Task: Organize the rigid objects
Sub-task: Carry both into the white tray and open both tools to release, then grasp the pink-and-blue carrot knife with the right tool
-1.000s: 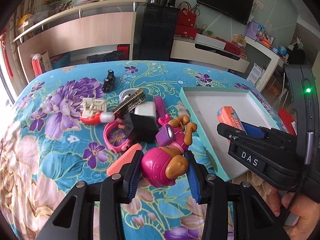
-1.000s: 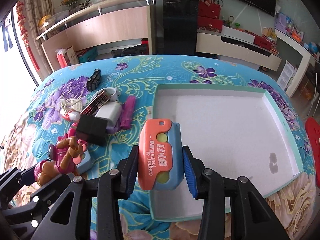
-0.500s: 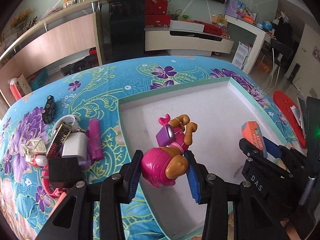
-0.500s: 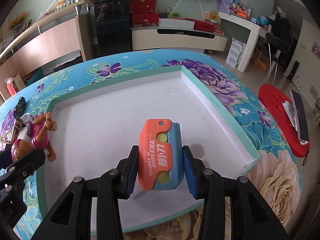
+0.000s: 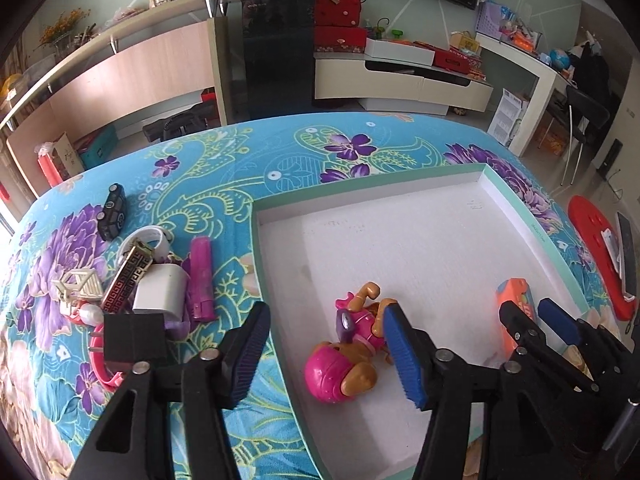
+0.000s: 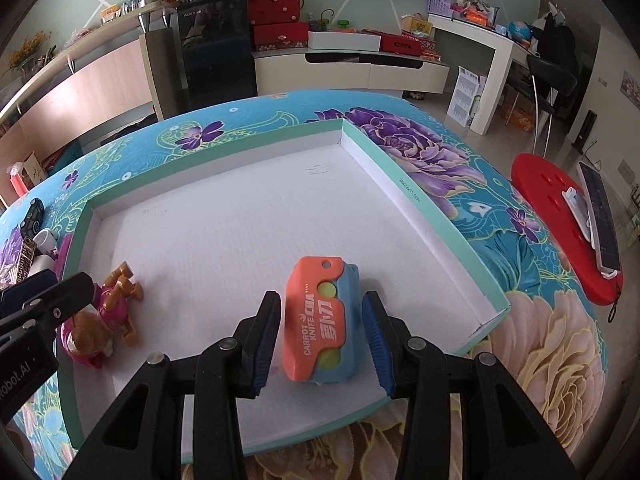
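Left gripper [image 5: 332,354] was spread wide, jaws apart, holding nothing; the pink puppy toy [image 5: 346,362] lay on its side on the white floor of the tray [image 5: 532,232], near the tray's left wall, just inside the right finger, possibly touching its blue pad, hard to tell. The left finger hung over the tray's left rim and the floral tablecloth [image 5: 224,168]. Right gripper [image 6: 322,338] was partly parted with small gaps visible on both sides of the orange-and-blue carrot knife [image 6: 320,326], so not clamping it; the knife sat on the tray floor near the front edge, between the pads, label side up. In the right wrist view the puppy toy [image 6: 100,320] lay at the tray's left side, well apart from the knife, with the left gripper [image 6: 48,304] just beside it. In the left wrist view the knife [image 5: 516,312] showed at the tray's right side, partly behind the right gripper [image 5: 540,322]. Left of the tray, on the cloth, a cluster remained: black toy car [image 5: 112,212], white cup [image 5: 154,238], patterned harmonica [image 5: 128,280], white charger [image 5: 160,290], magenta stick [image 5: 201,276], black block [image 5: 134,340], pink ring [image 5: 102,364], cream lattice toy [image 5: 78,286]. A red board [image 6: 560,232] lay off to the right of the table.
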Action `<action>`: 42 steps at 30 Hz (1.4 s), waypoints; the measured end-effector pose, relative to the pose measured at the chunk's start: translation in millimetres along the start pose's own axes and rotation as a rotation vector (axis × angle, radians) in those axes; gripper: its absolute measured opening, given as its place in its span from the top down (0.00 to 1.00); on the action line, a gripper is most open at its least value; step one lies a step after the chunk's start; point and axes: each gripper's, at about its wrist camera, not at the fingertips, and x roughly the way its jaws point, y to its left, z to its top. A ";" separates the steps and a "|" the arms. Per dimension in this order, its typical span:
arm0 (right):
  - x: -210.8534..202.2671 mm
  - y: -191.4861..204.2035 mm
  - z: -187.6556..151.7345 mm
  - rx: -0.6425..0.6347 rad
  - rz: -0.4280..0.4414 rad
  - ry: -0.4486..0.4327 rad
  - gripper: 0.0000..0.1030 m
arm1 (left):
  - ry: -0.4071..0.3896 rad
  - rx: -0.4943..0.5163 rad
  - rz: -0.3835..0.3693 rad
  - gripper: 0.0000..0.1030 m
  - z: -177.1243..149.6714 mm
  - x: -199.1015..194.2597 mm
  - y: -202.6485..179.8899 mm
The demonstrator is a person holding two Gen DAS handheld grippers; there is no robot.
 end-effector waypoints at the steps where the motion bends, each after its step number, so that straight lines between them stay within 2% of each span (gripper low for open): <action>1: -1.5 1.8 0.5 -0.006 0.000 -0.004 0.54 | -0.006 -0.016 0.001 0.33 -0.4 -2.9 4.4; 3: -4.0 6.1 1.4 -0.022 -0.002 -0.015 0.47 | -0.014 -0.046 0.013 0.33 -1.8 -8.7 14.7; 5: -7.2 11.1 1.9 -0.034 0.009 -0.019 0.47 | -0.025 -0.079 0.037 0.29 -4.0 -14.0 27.0; 7: -11.2 17.2 2.1 -0.034 0.036 -0.023 0.47 | -0.033 -0.116 0.064 0.15 -7.4 -19.2 41.2; 13: -21.9 51.2 0.0 -0.088 0.109 -0.036 0.46 | -0.058 -0.197 0.173 0.00 -21.4 -35.0 85.4; 17: -26.0 74.4 -4.0 -0.119 0.144 -0.034 0.45 | -0.071 -0.220 0.268 0.00 -31.3 -42.7 110.4; 18: -26.6 79.6 -5.1 -0.122 0.151 -0.033 0.40 | -0.074 -0.235 0.277 0.00 -34.4 -44.8 117.4; 19: -27.1 84.8 -6.2 -0.126 0.157 -0.031 0.28 | -0.077 -0.252 0.279 0.00 -36.9 -46.7 124.0; 21: -28.7 94.0 -7.5 -0.131 0.167 -0.033 0.23 | -0.085 -0.285 0.282 0.00 -41.6 -50.2 137.5; 25: -32.1 112.5 -11.5 -0.152 0.227 -0.026 0.21 | -0.108 -0.345 0.314 0.00 -49.8 -56.7 159.5; 31: -42.1 138.3 -16.7 -0.203 0.241 -0.067 0.20 | -0.129 -0.446 0.319 0.00 -63.6 -62.1 195.3; 36: -45.3 162.8 -21.2 -0.243 0.277 -0.073 0.20 | -0.121 -0.518 0.313 0.00 -76.0 -64.0 220.7; 42: -50.0 200.2 -37.7 -0.339 0.368 -0.053 0.20 | -0.088 -0.578 0.288 0.00 -88.4 -60.4 241.5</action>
